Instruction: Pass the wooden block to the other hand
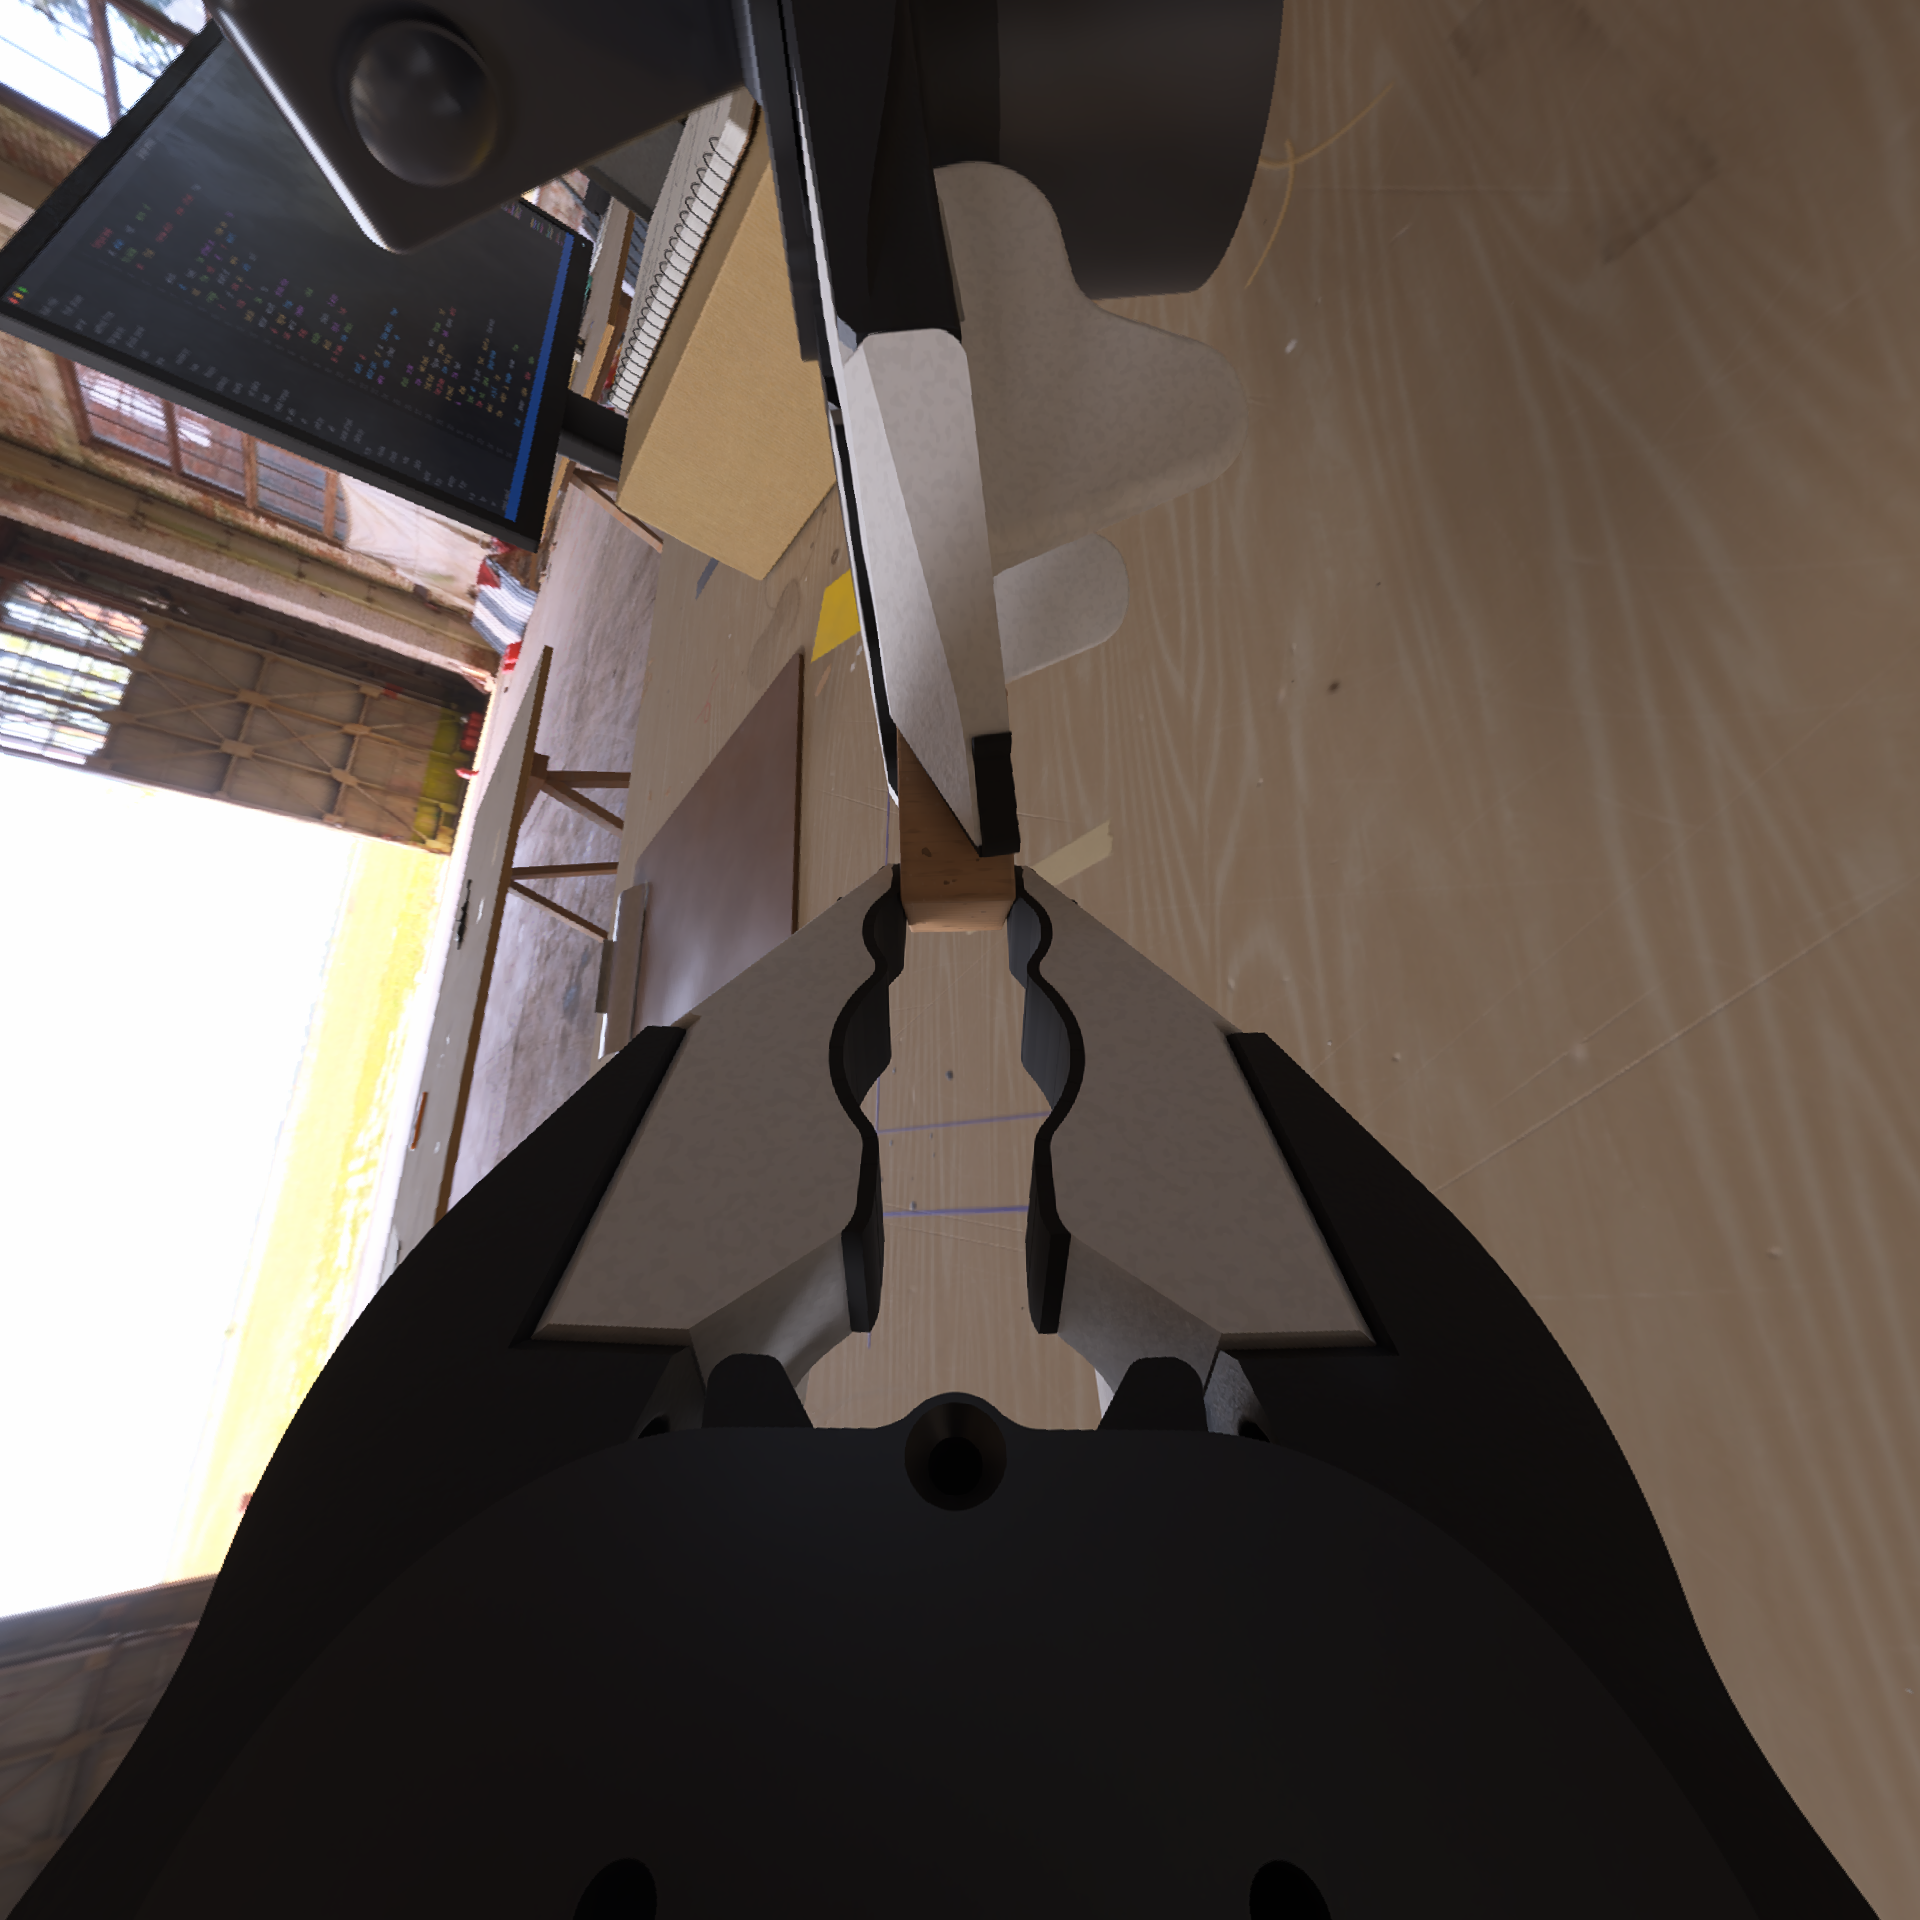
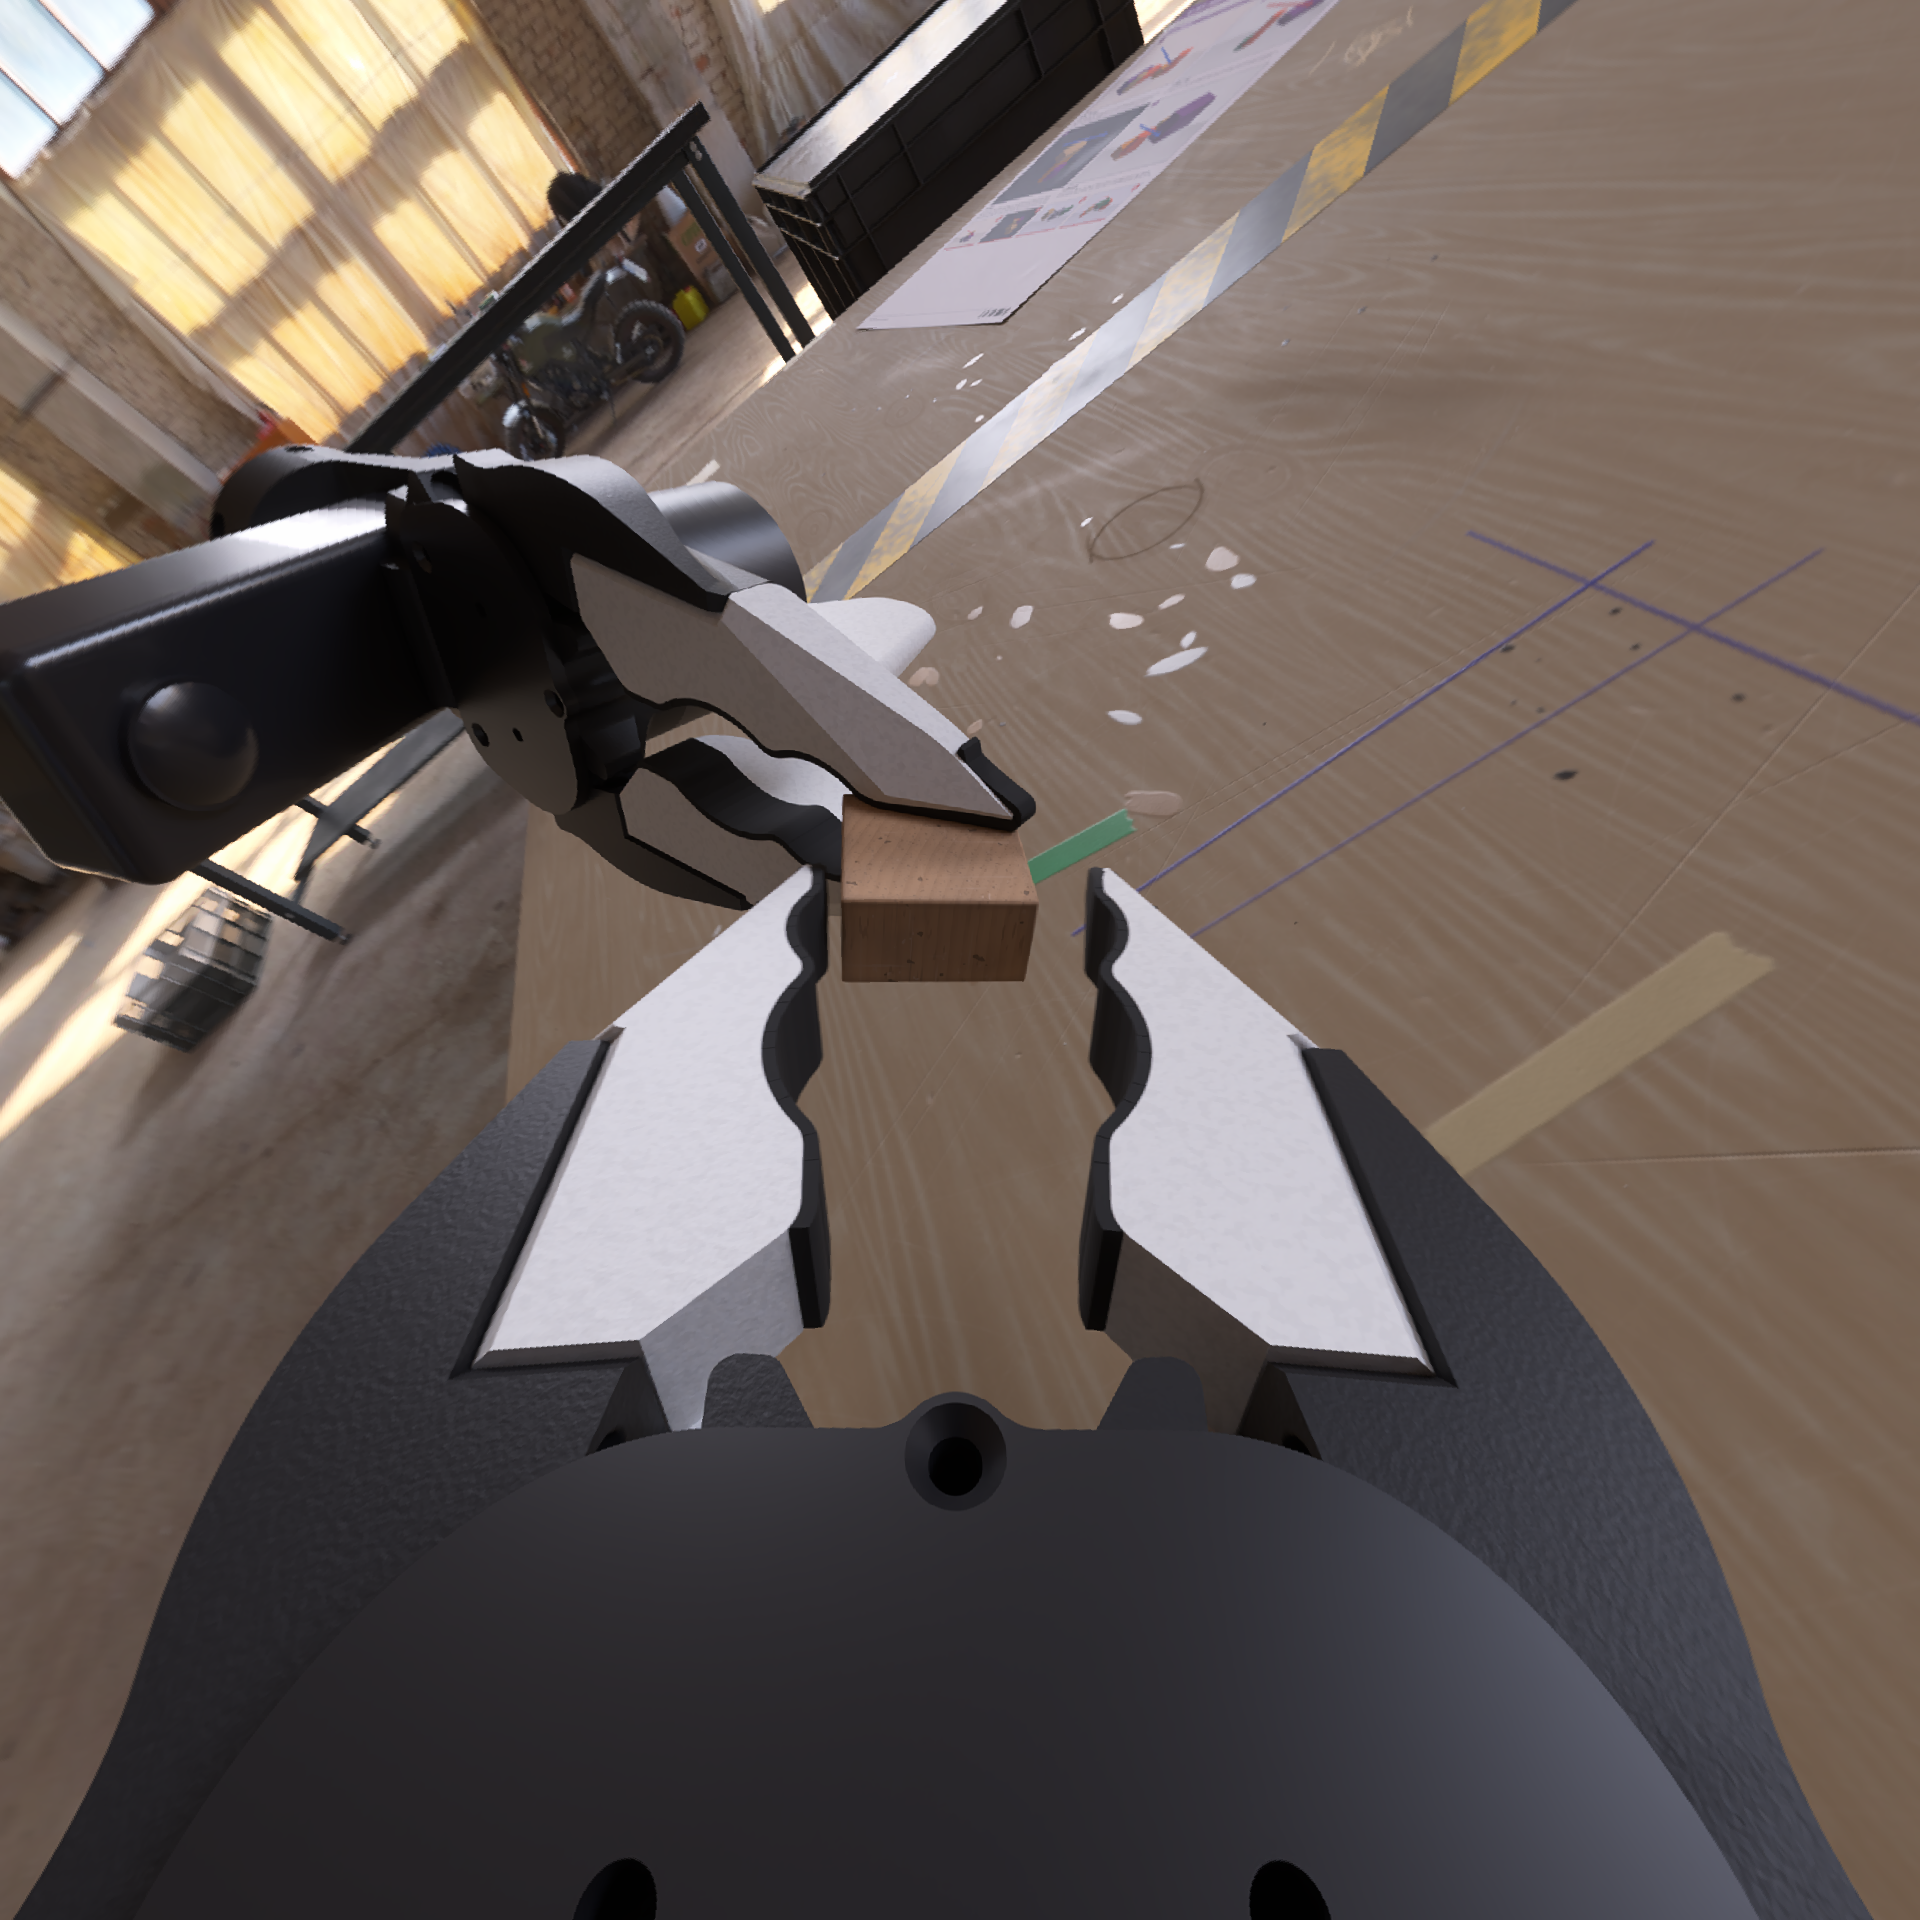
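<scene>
The left gripper (image 1: 956,899), black-bodied with white, wavy-edged fingers tipped in dark pads, has its fingertips pressed against both sides of the small light-brown wooden block (image 1: 951,868), pinching it at the very tips. In the right wrist view this same gripper (image 2: 914,831) reaches in from the left, tilted downward, one finger lying across the top face of the block (image 2: 938,914) and the other running beneath it.

The right gripper (image 2: 956,904), of the same build, has its fingers spread wider than the block. Its left fingertip stands just beside the block's left face, and a clear gap separates the block from the right fingertip; whether the left one touches cannot be told. In the left wrist view the right gripper (image 1: 961,810) comes down from above, edge-on, covering the far part of the block.

The block hangs in the air above the pale, scratched wooden tabletop (image 2: 1558,831), its grain and squared edges plain.

A black crate (image 2: 935,156) sits at the table's far end; what it holds cannot be seen. A spiral-bound notebook (image 1: 717,343) with a tan cover lies near a dark monitor (image 1: 291,301). A strip of yellow-and-grey striped tape (image 2: 1143,343) and a green strip (image 2: 1081,844) mark the surface.
</scene>
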Robot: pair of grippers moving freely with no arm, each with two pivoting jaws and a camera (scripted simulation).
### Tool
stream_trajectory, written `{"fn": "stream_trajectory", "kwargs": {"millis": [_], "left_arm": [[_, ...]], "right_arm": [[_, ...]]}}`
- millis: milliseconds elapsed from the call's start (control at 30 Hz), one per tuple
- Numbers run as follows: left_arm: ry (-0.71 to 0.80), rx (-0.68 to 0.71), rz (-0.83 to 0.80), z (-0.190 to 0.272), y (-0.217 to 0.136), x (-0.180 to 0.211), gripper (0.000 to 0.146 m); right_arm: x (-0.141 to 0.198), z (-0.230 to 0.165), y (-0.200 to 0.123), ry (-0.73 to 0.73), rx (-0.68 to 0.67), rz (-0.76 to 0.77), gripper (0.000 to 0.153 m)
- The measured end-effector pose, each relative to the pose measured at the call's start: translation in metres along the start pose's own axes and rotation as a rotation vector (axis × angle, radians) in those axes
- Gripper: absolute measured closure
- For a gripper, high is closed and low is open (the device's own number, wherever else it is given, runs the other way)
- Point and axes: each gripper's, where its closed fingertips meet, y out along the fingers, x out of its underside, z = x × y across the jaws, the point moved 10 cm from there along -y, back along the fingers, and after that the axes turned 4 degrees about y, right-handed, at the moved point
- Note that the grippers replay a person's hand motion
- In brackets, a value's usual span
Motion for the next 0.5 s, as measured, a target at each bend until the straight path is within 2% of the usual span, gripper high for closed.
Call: {"fn": "stream_trajectory", "kwargs": {"millis": [133, 267, 367, 500], "left_arm": [[0.044, -0.017, -0.008, 0.002, 0.002, 0.001, 0.127], [0.017, -0.010, 0.001, 0.003, 0.003, 0.002, 0.126], [-0.082, 0.045, 0.024, 0.000, -0.001, 0.011, 0.100], [-0.365, 0.187, 0.095, -0.004, -0.008, 0.028, 0.101]], "right_arm": [[0.001, -0.002, 0.000, -0.064, 0.016, 0.001, 0.114], [0.004, 0.000, 0.000, -0.150, 0.010, 0.027, 0.114], [0.007, 0.002, -0.003, -0.205, -0.010, 0.046, 0.114], [0.010, 0.000, -0.005, -0.287, -0.035, 0.079, 0.114]]}}
